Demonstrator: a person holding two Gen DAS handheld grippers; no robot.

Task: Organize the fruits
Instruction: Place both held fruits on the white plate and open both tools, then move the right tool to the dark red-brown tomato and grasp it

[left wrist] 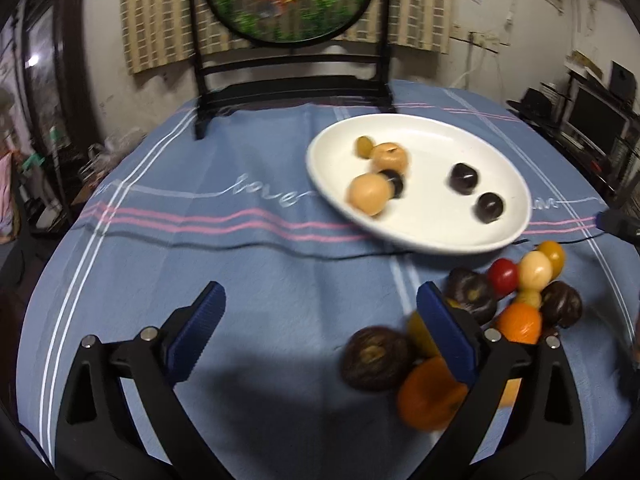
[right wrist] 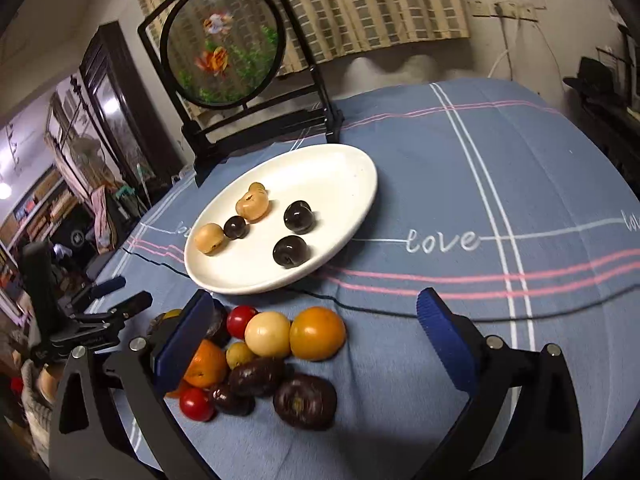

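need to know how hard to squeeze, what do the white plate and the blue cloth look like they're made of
White plate: probably glazed ceramic, possibly melamine; smooth, glossy, thick rounded rim. Blue cloth: woven fabric, likely cotton; matte, creased, with woven stripes and stitched "love" lettering.

We see a plate [right wrist: 352,184] on the cloth-covered tabletop [right wrist: 520,184], with a few small fruits [right wrist: 294,216] lying in it, and behind it, at the far edge, a framed round screen [right wrist: 222,40] standing upright. Nearer to us than the plate, a heap of fruits [right wrist: 276,352] rests on the cloth just beside the plate's near rim. In the left wrist view this heap [left wrist: 520,292] lies to the right, beyond and beside the right one of the fingers [left wrist: 444,320]; in the right wrist view it lies left, beside the left one.
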